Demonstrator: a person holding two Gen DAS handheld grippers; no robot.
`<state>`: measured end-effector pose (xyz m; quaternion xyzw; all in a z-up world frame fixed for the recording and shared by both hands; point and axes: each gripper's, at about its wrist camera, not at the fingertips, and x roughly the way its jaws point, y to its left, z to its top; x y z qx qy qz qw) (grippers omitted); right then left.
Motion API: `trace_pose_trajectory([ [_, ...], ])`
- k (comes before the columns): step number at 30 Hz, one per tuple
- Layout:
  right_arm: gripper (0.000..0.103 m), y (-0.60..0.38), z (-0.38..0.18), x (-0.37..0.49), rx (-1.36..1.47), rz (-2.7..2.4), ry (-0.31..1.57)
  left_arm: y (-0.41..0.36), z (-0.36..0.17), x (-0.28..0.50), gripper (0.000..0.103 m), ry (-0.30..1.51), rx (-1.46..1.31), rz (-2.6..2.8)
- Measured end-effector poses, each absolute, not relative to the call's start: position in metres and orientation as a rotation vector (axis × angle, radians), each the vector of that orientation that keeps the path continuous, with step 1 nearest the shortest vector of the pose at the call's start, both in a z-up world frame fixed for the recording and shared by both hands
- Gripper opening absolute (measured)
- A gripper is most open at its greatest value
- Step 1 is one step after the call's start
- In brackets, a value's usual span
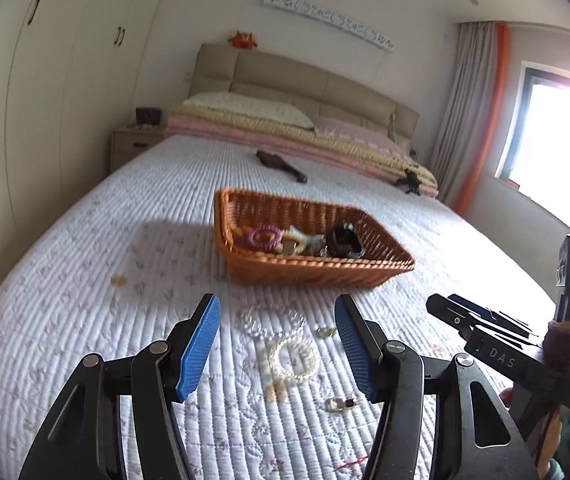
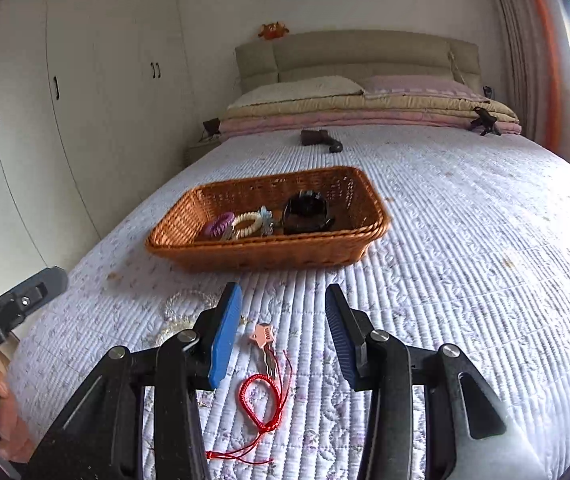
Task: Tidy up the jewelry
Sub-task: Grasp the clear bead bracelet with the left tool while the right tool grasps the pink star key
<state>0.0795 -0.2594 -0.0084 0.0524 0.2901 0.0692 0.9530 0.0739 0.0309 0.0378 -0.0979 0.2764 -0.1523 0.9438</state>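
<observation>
my left claw [image 1: 277, 344] is spread apart and has nothing in it. it hangs over the bed [image 1: 85, 280], near the bed's front edge. under it on the quilt lie a clear bead bracelet [image 1: 273, 318] and a pale curly hair ring [image 1: 295, 362], just beside each other. a small silver clip [image 1: 339, 404] lies a bit nearer the front edge.

my right claw [image 2: 283, 336] is spread apart too, and it is empty. below it on the quilt lie a little pink star hair clip [image 2: 264, 336] and a red string bracelet [image 2: 263, 404]. the clip's end touches the red string.

the brown woven basket [image 2: 269, 252] sits in the middle of the bed, past both claws. inside it are a purple ring [image 2: 219, 225], a white curly ring [image 2: 247, 224], a light blue thing [image 2: 267, 220] and a black round thing [image 2: 307, 212].

a dark brush [image 1: 281, 165] lies far back near the pillows [image 1: 245, 110]. my hand [image 2: 9, 420] shows at the lower left of the right view, gripping the other tool.
</observation>
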Motion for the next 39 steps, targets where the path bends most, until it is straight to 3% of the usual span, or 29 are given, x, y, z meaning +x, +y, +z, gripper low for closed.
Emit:
trace_pose_trajectory([
  [17, 0.047, -0.241, -0.067, 0.117, 0.078, 0.147, 0.809, 0.0, -0.03, 0.12, 0.06, 0.838, -0.128, -0.32],
  [19, 0.047, -0.239, -0.071, 0.122, 0.074, 0.154, 0.828, -0.001, -0.037, 0.123, 0.052, 0.869, -0.129, -0.326],
  [22, 0.046, -0.233, -0.077, 0.128, 0.05, 0.149, 0.857, -0.003, -0.04, 0.123, 0.052, 0.867, -0.117, -0.328],
  [24, 0.038, -0.23, -0.08, 0.132, 0.039, 0.152, 0.876, -0.005, -0.041, 0.124, 0.051, 0.874, -0.111, -0.331],
  [25, 0.032, -0.228, -0.081, 0.134, 0.034, 0.151, 0.884, -0.006, -0.041, 0.125, 0.045, 0.875, -0.103, -0.327],
  [33, 0.016, -0.223, -0.085, 0.141, 0.002, 0.135, 0.891, -0.017, -0.043, 0.124, 0.011, 0.867, -0.034, -0.292],
  [39, 0.016, -0.234, -0.082, 0.136, 0.06, 0.154, 0.86, -0.017, -0.043, 0.118, 0.01, 0.844, -0.024, -0.288],
])
